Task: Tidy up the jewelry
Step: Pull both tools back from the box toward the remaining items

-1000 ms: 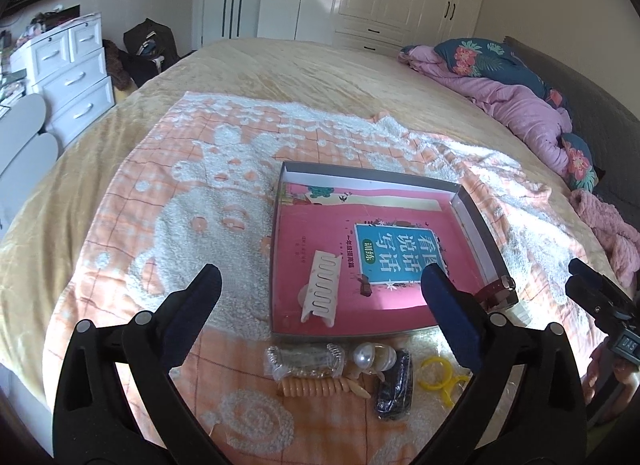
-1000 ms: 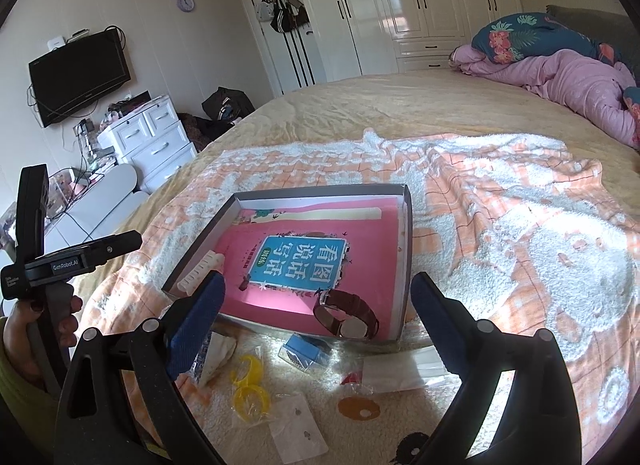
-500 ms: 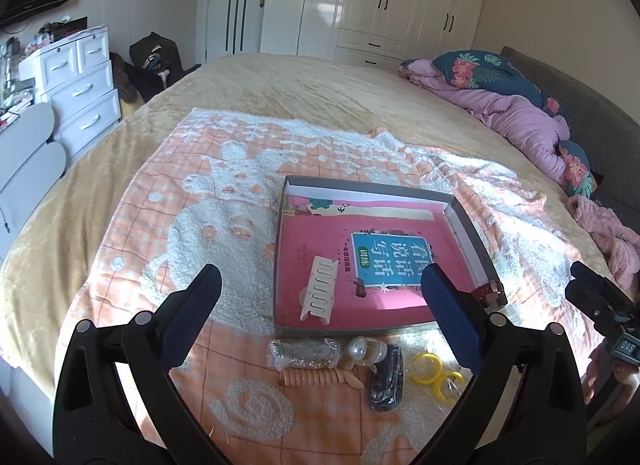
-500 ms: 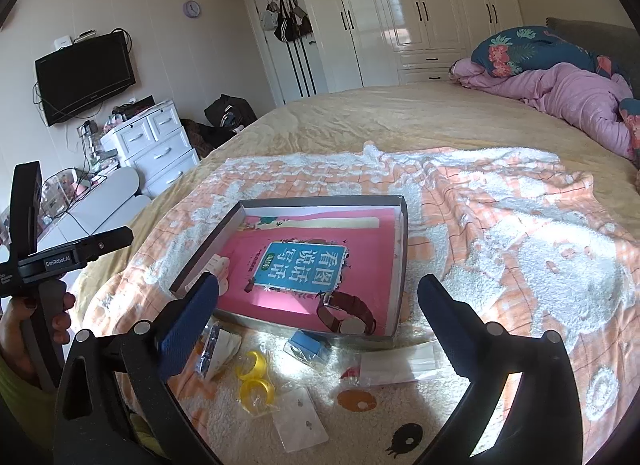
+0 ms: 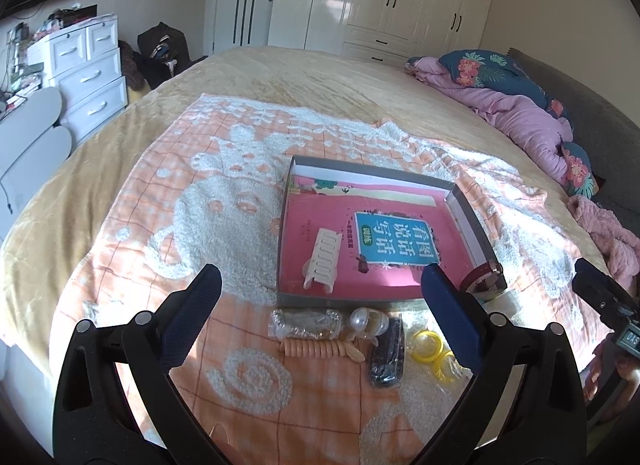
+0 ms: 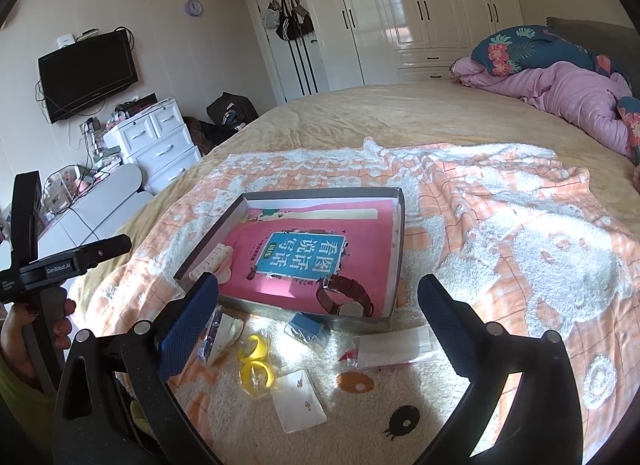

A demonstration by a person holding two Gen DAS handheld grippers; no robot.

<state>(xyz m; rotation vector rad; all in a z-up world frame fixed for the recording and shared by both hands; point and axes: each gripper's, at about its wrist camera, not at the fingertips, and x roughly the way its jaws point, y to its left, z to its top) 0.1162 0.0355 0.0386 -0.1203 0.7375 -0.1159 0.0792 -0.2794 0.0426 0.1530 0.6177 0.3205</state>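
A shallow grey box (image 5: 352,299) (image 6: 208,243) lined with a pink book lies on the orange and white blanket. Inside it are a cream hair clip (image 5: 323,263) (image 6: 210,259) and a brown-strapped watch (image 6: 345,297) (image 5: 482,277). In front of the box lie bagged pieces: yellow rings (image 5: 432,347) (image 6: 256,361), a pearl piece (image 5: 366,321), a peach coil (image 5: 316,348), a dark piece (image 5: 386,357), a blue item (image 6: 306,327), an earring card (image 6: 298,397). My left gripper (image 5: 320,305) and right gripper (image 6: 320,307) both hover open above these, holding nothing.
The bed (image 5: 320,77) carries a pink quilt and floral pillow (image 6: 560,77) at the far right. White drawers (image 5: 88,69) and a wall TV (image 6: 88,73) stand left. A person's hand (image 6: 24,329) holds the left gripper's handle. A clear flat bag (image 6: 394,345) lies near the box.
Both grippers have drawn back a little from the box, so it and the bagged pieces sit farther up and smaller. The right jaws stand slightly wider than a second ago.
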